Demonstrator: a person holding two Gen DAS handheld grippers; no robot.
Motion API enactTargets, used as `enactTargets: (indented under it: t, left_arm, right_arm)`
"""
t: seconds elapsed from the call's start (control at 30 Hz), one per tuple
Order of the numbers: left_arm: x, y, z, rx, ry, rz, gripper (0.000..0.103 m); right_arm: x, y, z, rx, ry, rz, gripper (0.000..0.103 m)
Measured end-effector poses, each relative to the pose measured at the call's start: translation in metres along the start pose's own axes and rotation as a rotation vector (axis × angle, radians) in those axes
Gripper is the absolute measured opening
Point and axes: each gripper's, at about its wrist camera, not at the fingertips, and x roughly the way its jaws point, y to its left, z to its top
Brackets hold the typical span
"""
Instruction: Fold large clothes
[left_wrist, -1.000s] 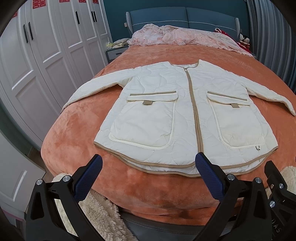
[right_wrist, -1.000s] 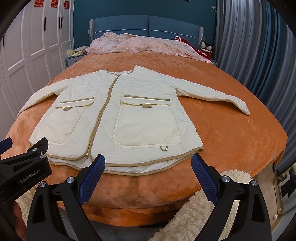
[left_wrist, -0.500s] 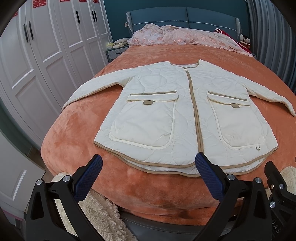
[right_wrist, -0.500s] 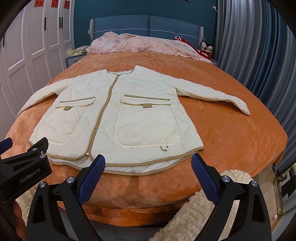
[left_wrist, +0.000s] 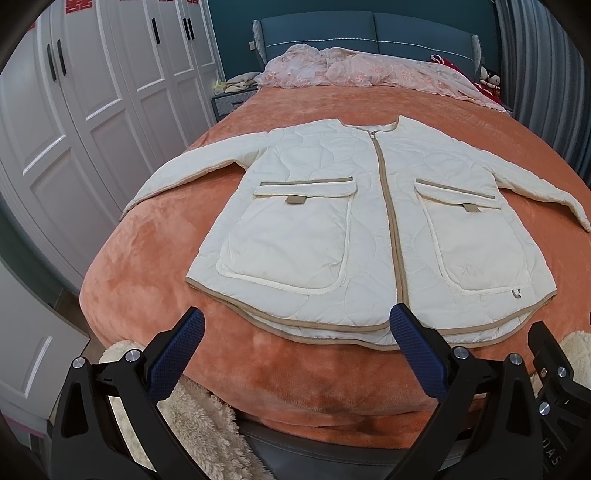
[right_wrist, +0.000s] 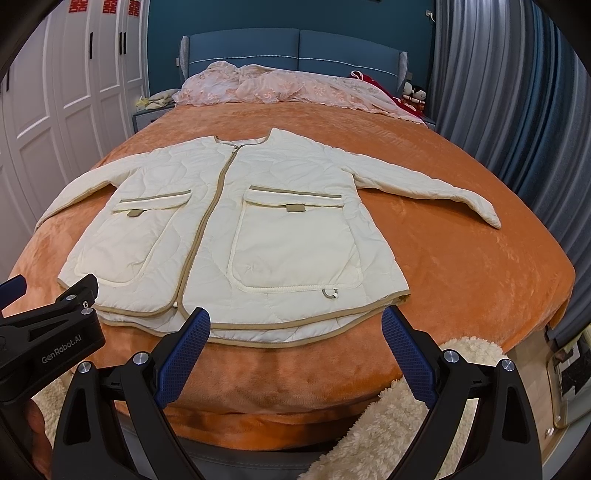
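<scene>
On bed (left_wrist: 140, 266): jacket (left_wrist: 332, 229) spread flat, zipped, sleeves out. Left tool (left_wrist: 295, 350) and right tool (right_wrist: 295, 343) both released, empty, near hem, not touching.

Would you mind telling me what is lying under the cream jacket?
The cream jacket lies flat on the orange blanket that covers the bed, and its spread sleeves rest on it too. Whatever is beneath the blanket is covered, so it cannot be seen.

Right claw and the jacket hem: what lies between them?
Only bare orange blanket between the open right claw and the jacket hem, in the right wrist view.
</scene>
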Motion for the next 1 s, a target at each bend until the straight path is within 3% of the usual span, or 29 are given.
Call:
enactTargets:
  t: [0.33, 0.57, 0.83, 1.0]
  left_arm:
    - [0.011, 0.0, -0.003, -0.004, 0.024, -0.007, 0.098]
    - [0.025, 0.0, 0.006, 0.005, 0.036, 0.014, 0.098]
    - [0.061, -0.006, 0.036, 0.013, 0.061, 0.033, 0.098]
    - [0.09, -0.011, 0.063, 0.02, 0.063, 0.011, 0.098]
  right_arm:
    - [0.011, 0.004, -0.005, -0.003, 0.03, 0.018, 0.092]
    - [0.039, -0.019, 0.009, 0.033, 0.069, 0.006, 0.092]
    - [0.091, -0.094, 0.051, 0.182, 0.093, -0.031, 0.092]
    - [0.143, -0.181, 0.083, 0.377, 0.086, -0.032, 0.092]
